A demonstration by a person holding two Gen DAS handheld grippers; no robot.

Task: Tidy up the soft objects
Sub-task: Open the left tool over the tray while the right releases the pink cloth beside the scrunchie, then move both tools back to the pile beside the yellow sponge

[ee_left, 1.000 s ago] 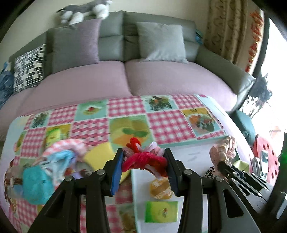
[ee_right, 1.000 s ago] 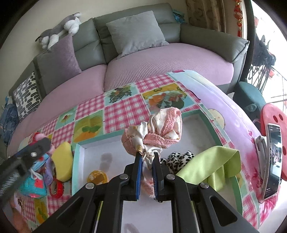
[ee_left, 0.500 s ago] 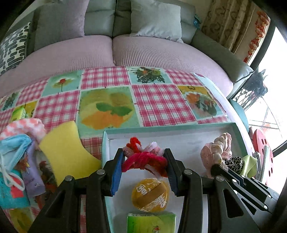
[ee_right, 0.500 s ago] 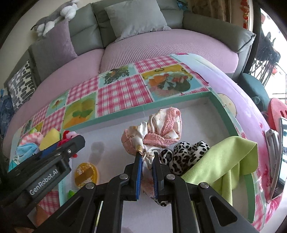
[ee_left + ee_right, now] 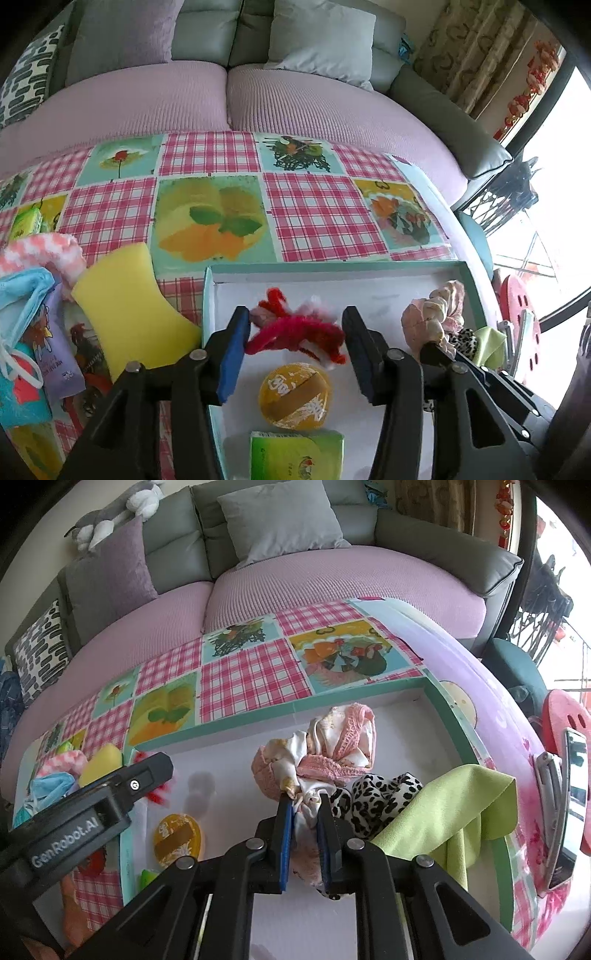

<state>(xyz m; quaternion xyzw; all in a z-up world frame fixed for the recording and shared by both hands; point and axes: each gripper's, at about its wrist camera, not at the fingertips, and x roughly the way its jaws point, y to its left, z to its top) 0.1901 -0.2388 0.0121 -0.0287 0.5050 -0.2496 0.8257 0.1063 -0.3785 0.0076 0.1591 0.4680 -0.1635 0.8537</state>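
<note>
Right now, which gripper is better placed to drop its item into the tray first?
Right. The right gripper holds the pink scrunchie low over the tray, beside the leopard scrunchie; the left gripper holds the red scrunchie near the tray's left edge.

Inside the teal-rimmed tray [image 5: 236, 726], bare white floor lies open along the far wall and in the middle. A leopard-print scrunchie [image 5: 373, 799] and a lime cloth [image 5: 461, 812] crowd the right end, while a yellow round puff [image 5: 294, 397] and a green packet [image 5: 297, 456] occupy the near-left corner. Left of the tray, a yellow sponge [image 5: 129, 314] and a blue drawstring pouch [image 5: 22, 295] block the tablecloth.
</note>
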